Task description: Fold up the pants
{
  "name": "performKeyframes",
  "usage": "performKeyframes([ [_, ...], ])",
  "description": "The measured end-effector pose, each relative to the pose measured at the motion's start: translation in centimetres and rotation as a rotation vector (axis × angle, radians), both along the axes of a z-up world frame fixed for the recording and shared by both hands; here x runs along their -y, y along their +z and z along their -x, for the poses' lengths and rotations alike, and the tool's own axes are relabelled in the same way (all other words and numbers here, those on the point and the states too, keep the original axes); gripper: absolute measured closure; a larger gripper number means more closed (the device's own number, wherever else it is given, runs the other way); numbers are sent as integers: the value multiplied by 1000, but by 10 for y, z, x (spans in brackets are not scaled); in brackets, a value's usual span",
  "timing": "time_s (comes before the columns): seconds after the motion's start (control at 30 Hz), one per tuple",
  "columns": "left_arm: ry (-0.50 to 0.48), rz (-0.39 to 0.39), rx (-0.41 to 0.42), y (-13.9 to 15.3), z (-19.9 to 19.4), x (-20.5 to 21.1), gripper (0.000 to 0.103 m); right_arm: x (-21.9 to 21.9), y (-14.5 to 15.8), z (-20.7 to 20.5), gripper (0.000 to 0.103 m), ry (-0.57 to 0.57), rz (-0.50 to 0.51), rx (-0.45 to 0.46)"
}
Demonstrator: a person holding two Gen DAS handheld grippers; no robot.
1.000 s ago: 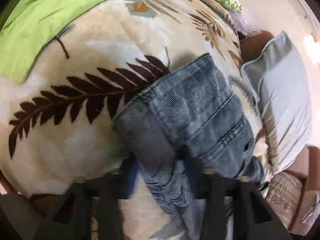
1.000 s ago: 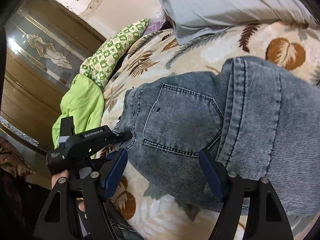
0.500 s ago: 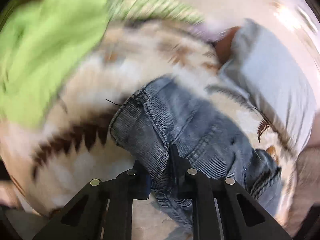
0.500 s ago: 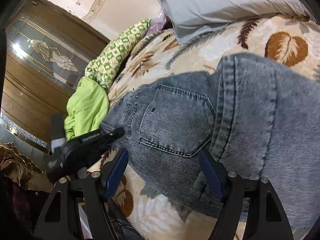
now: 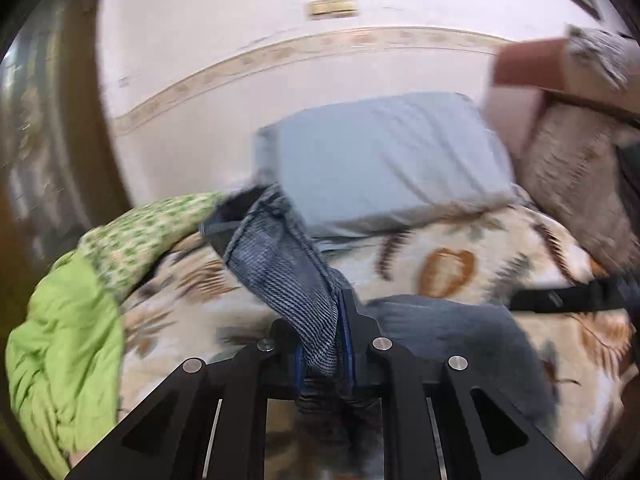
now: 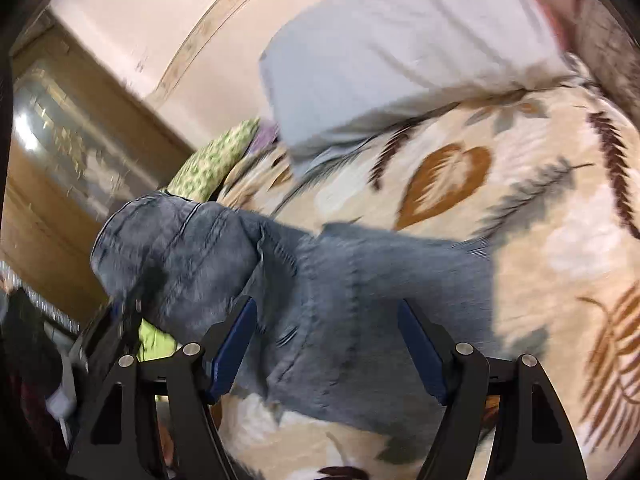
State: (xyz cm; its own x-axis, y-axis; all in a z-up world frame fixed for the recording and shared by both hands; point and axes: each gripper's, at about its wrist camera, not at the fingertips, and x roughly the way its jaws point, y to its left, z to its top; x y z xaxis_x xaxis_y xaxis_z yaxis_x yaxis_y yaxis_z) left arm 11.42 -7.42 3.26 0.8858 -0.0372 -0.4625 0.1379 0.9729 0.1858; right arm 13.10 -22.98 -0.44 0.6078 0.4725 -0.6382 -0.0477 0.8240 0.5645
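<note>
The grey-blue denim pants lie on a leaf-patterned blanket. My left gripper is shut on a bunched edge of the pants and holds it up off the bed, the cloth standing above the jaws. From the right wrist that lifted part hangs at the left, with the left gripper under it. My right gripper hovers open over the flat part of the pants, with denim showing between its blue pads but not pinched.
A pale blue pillow lies against the wall at the head of the bed. A bright green cloth and a green-patterned cushion sit at the left. A brown cushion is at the right, a wooden cabinet beyond the bed's left side.
My left gripper closed on the pants' edge, rolled and rose, pulling the denim up off the blanket. The right gripper shifted over the pants and stayed open.
</note>
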Motion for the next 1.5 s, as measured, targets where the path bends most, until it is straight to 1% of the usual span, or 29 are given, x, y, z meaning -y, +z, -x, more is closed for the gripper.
performKeyframes([
  [0.03,-33,0,-5,-4,5,9,90,7,-1,0,28,-12,-28,4],
  [0.13,-112,-41,-27,-16,11,27,91,25,1,0,28,-32,-86,42],
  [0.2,-165,-71,-43,-26,14,40,91,30,6,0,28,-14,-137,76],
  [0.23,-199,-83,-62,-34,16,48,91,32,6,0,27,0,-174,86],
  [0.33,-266,-92,-88,-40,20,55,91,33,8,-7,20,30,-255,88],
  [0.37,-292,-97,-100,-42,23,57,91,31,9,-10,19,49,-253,88],
  [0.43,-356,-128,-135,-51,25,63,91,21,14,-16,18,111,-194,78],
  [0.53,-437,-191,-130,-52,29,62,91,9,14,-18,18,175,-117,65],
  [0.6,-457,-192,-150,-54,29,60,91,5,14,-17,18,165,-28,64],
  [0.63,-466,-188,-163,-53,27,60,91,6,9,-19,21,144,-12,41],
  [0.7,-489,-201,-179,-53,19,60,91,12,-9,-26,52,113,-35,-25],
  [0.73,-503,-210,-184,-53,22,62,91,14,-19,-28,88,105,-53,-63],
  [0.77,-518,-214,-194,-51,11,62,91,16,-24,-30,93,103,-69,-88],
  [0.8,-539,-218,-195,-48,12,65,91,20,-27,-28,93,88,-82,-104],
  [0.87,-587,-230,-179,-41,19,65,91,25,-22,-22,94,80,-91,-94],
  [0.9,-619,-226,-190,-40,22,65,90,29,-22,-19,94,63,-91,-107],
  [0.97,-639,-211,-224,-49,19,64,90,40,-39,-20,93,13,-110,-160],
  [1.0,-648,-203,-259,-57,14,65,90,44,-56,-22,93,-14,-87,-207],
  [1.07,-662,-156,-341,-76,6,62,90,44,-88,-27,86,-39,-13,-305],
  [1.1,-659,-122,-371,-80,3,58,89,43,-93,-28,85,-40,0,-315],
  [1.13,-654,-108,-383,-79,2,56,88,43,-92,-27,81,-42,4,-313],
  [1.2,-662,-56,-380,-61,4,47,88,45,-82,-24,65,-51,-5,-280],
  [1.23,-672,-3,-371,-49,6,38,86,48,-73,-20,45,-67,0,-242],
  [1.27,-665,61,-368,-38,7,28,76,50,-66,-16,40,-86,11,-216],
  [1.3,-640,122,-367,-28,6,16,69,53,-57,-10,40,-114,27,-183],
  [1.33,-611,187,-359,-19,5,2,59,56,-51,-4,40,-130,32,-158],
  [1.37,-586,237,-352,-15,3,-11,55,57,-45,4,40,-141,30,-131],
  [1.43,-502,329,-361,-8,-6,-36,54,59,-33,22,40,-162,19,-68],
  [1.5,-369,413,-373,-12,-20,-63,49,52,-26,37,41,-140,24,-33],
])
